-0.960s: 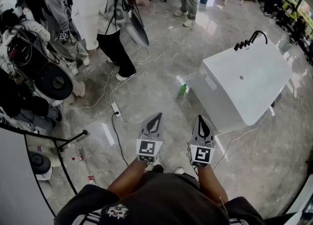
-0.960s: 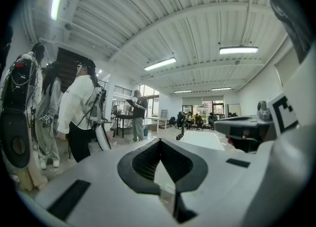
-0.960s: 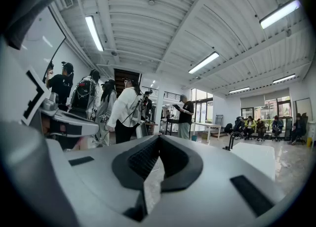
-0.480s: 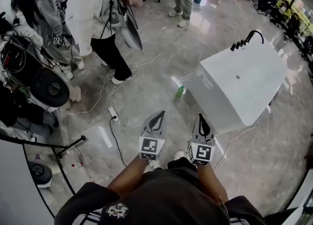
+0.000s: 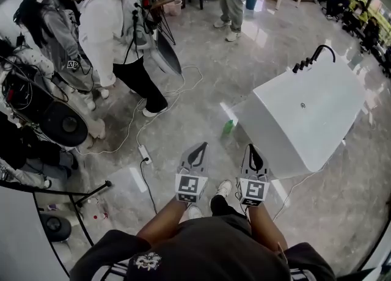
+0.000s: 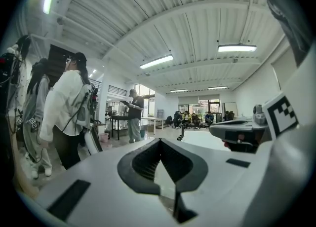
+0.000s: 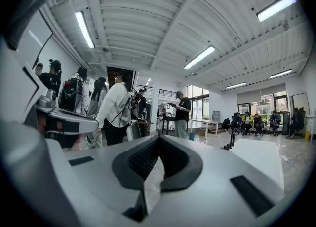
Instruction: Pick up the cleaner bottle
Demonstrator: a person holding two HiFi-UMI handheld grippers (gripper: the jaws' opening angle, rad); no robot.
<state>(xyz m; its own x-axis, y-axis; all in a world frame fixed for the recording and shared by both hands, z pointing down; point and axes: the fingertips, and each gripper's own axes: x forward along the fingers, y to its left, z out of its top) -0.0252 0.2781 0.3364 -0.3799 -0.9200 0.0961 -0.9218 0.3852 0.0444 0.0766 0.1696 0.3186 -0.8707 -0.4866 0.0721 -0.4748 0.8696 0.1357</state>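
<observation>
At the far left of the head view, several people (image 5: 110,29) stand among camera gear. From their side a white cable (image 5: 160,105) trails over the grey floor (image 5: 201,105) to a power strip (image 5: 145,153).

Next comes the left tongs (image 5: 201,146), held out at about waist height and pointing ahead, roughly level. Its own view shows the two tips pressed together with nothing between them.

The cleaner bottle (image 5: 228,127) is a small green thing on the floor, just beside the near left corner of the white tub (image 5: 305,115). It is too small here to say for certain whether it stands or lies. The green streak runs away from the person, which fits an upright bottle seen from above.

The right tongs (image 5: 250,147) is held like the left one. It too is closed tip to tip and empty, as its own view shows. Beyond it the tub fills the right side, with a black tap (image 5: 313,55) at its far edge.

The bottle lies ahead of both tongs and in the gap between their two lines, perhaps slightly nearer the right one. It is also well below them, and neither gripper view shows it, since both look level across the room. The task has barely begun. I judge that the next move calls for stepping forward, stooping, and opening one pair of tongs before it reaches the bottle. The right hand looks the handier, though the tub's corner crowds that side.
</observation>
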